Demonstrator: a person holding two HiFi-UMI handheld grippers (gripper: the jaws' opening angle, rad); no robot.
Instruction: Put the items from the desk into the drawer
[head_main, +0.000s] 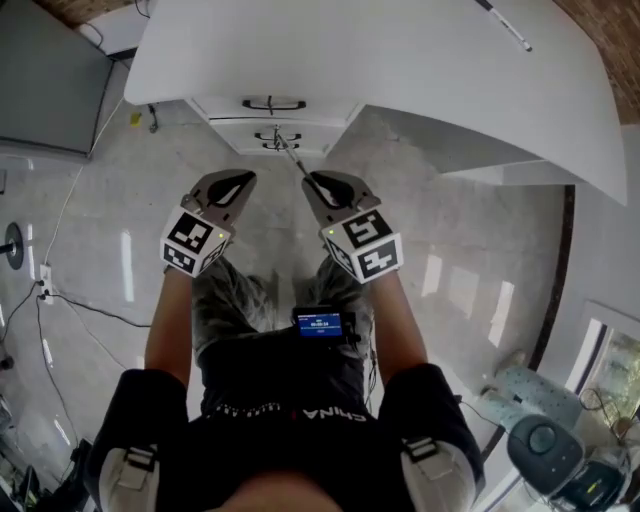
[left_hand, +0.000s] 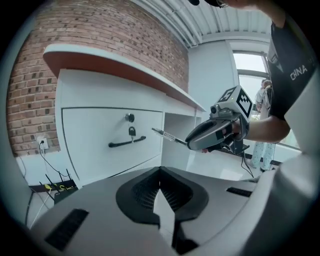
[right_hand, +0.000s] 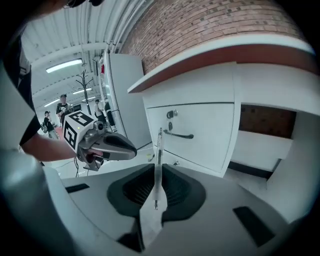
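- Head view: we see both grippers held low over the pale floor (head_main: 470, 260), on the near side of the white desk (head_main: 380, 60).
- Right gripper (head_main: 312, 182): the jaws are pinched narrow on a slim white pen (head_main: 291, 155). The pen sticks out past the tips toward the far side, pointing at the drawer fronts.
- Right gripper view: the pen (right_hand: 159, 150) stands nearly upright in the seam between the jaws, clamped along its lower part. Beyond it are a drawer front and a brick wall (right_hand: 210, 25).
- Left gripper (head_main: 246, 178): in the left gripper view the jaws meet with nothing between them.
- Drawer (head_main: 272, 108): it is under the desk top, pushed in, with a dark handle (left_hand: 127, 142) and a small lock (left_hand: 129, 117) above the handle.
- The pen tip lies close to the lower drawer front; we cannot tell whether it touches.
- Another slim item (head_main: 505, 26) lies on the desk top, far right.
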